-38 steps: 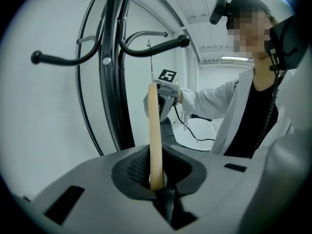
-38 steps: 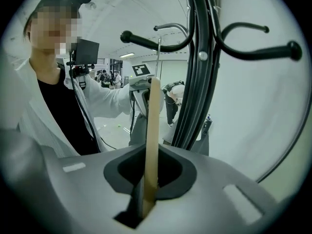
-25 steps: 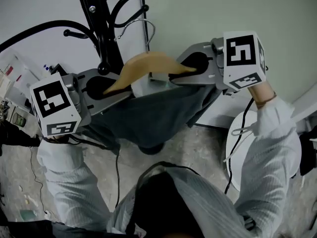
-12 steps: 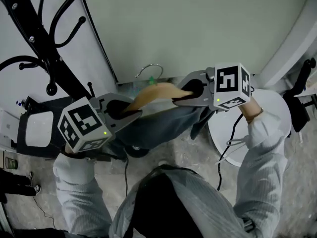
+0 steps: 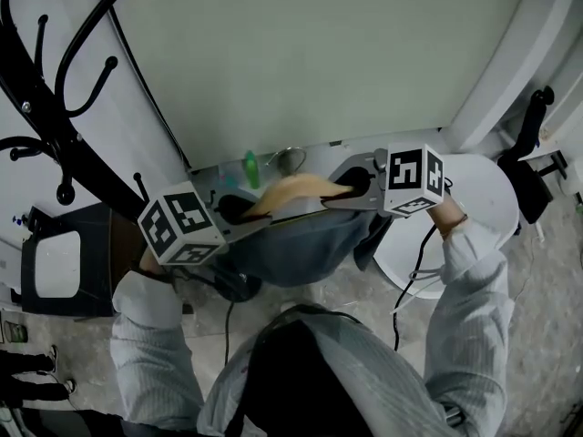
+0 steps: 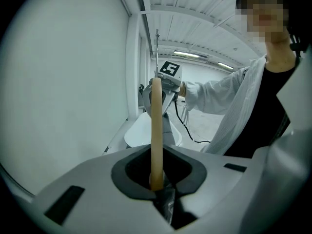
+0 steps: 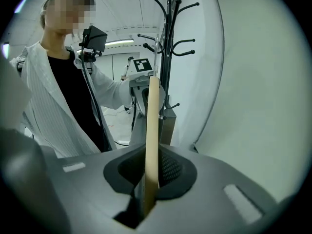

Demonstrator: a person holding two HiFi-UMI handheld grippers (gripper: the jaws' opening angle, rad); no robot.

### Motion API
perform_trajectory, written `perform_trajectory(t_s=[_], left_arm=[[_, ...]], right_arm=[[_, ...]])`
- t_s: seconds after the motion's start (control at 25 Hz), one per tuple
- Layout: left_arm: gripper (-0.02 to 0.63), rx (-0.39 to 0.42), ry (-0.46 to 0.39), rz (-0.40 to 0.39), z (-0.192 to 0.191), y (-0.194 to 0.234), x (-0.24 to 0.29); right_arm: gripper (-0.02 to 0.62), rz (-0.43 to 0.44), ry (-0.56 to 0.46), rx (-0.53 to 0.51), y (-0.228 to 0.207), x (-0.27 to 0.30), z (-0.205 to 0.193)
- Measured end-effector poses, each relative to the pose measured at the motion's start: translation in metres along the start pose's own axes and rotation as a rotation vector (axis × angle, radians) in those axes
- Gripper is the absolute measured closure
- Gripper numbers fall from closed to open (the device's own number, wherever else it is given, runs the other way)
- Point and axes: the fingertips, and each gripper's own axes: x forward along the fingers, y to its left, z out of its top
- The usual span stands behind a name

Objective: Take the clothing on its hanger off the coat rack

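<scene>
Right of the black coat rack (image 5: pixel 55 126), well apart from its hooks, both sleeved arms are reaching forward, holding the wooden hanger (image 5: pixel 290 189) roughly level. Left gripper (image 5: pixel 235 211) is clamping the hanger end nearer the rack, jaws narrow on the wood. Right gripper (image 5: pixel 353 186) is pinching the far end the same way. Dark grey garment (image 5: pixel 301 239) is hanging under the hanger, between the grippers. Head view is showing the drape and the metal hook (image 5: pixel 290 157). Right gripper view is showing the rack standing behind the hanger's edge. Left gripper view is catching a fold of cloth at its jaws.
</scene>
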Motion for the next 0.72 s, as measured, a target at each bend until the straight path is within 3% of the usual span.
perform_trajectory(t_s=[0.72], left_arm=[[0.561, -0.007, 0.003, -0.005, 0.0005, 0.0066, 0.0065]], right_arm=[[0.565, 0.03, -0.014, -0.014, -0.0046, 0.0002, -0.0079]])
